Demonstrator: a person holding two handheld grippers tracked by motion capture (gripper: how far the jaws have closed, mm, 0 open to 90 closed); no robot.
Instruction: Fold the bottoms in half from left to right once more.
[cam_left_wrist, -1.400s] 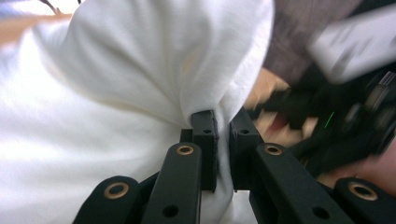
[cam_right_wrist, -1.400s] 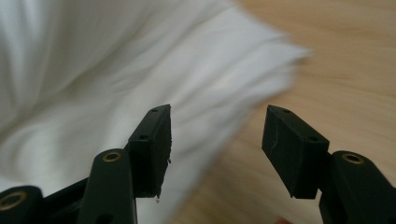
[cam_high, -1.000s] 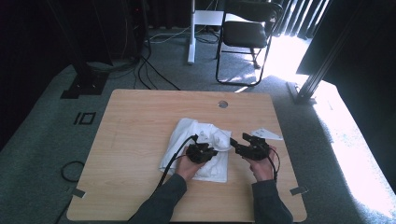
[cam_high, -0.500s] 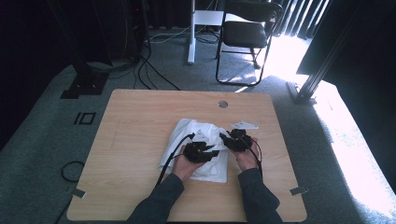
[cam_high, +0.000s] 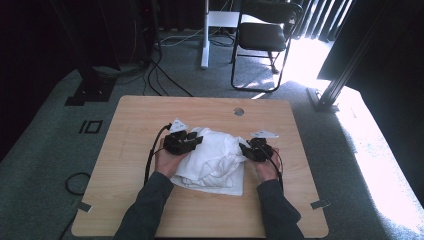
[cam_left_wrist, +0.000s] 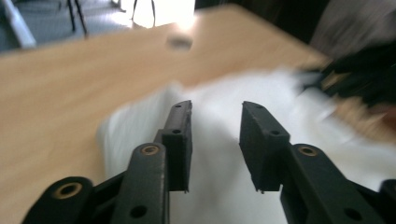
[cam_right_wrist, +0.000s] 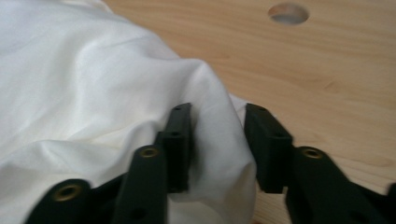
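I read the table (cam_high: 150, 200) as pale wood with a matt, fine-grained top; the white cloth (cam_high: 215, 160) lying on it is soft, smooth fabric — creased, no sheen; my right gripper (cam_right_wrist: 217, 144) at the cloth's edge looks like matt black plastic with brass-toned rivets.

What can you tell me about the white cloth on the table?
The white cloth is a soft, thin-looking fabric, crumpled and bunched with many folds, lying near the middle of the wooden table. Its near edge looks flatter and squarer. The left gripper hangs over its left side with jaws apart. The right gripper has a raised fold of cloth between its jaws at the right edge, not yet pinched flat.
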